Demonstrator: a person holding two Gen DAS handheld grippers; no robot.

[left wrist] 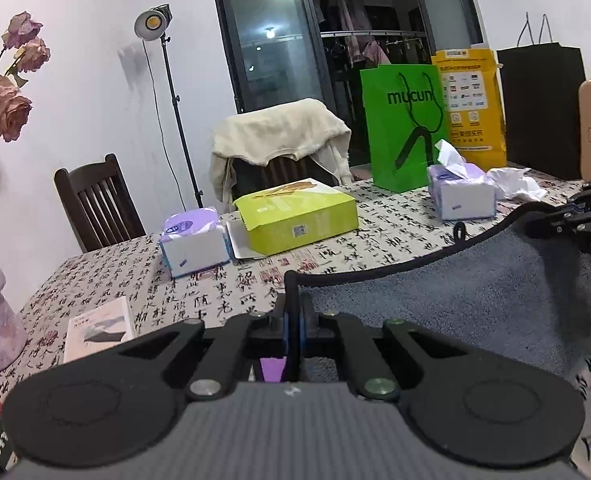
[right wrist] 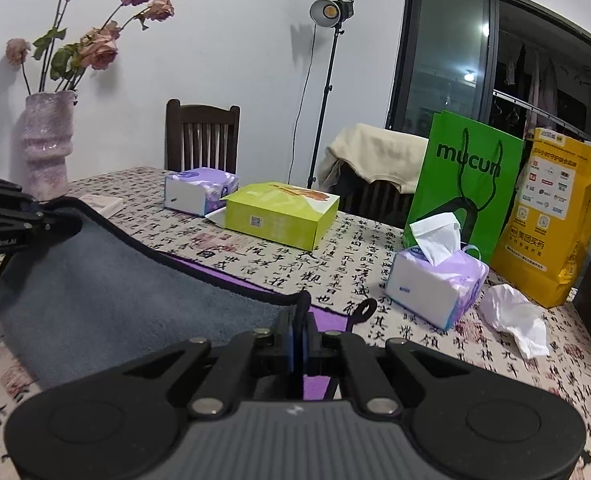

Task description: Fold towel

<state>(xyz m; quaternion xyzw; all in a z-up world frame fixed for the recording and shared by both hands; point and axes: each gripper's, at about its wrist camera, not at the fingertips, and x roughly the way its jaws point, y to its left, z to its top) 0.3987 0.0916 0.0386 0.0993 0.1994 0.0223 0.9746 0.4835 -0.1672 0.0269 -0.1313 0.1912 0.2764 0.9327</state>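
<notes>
Two grippers, one towel pinched

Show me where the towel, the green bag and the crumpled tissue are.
towel (right wrist: 107,276), right wrist view, grey face.
green bag (right wrist: 467,188), right wrist view, printed front.
crumpled tissue (right wrist: 515,316), right wrist view, middle of the wad.

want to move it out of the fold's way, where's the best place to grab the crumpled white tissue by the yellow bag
Pinch the raised, bunched ridge of the crumpled tissue from above. It lies loose on the tablecloth, with the yellow bag close behind, so the open side probably suits best.
</notes>
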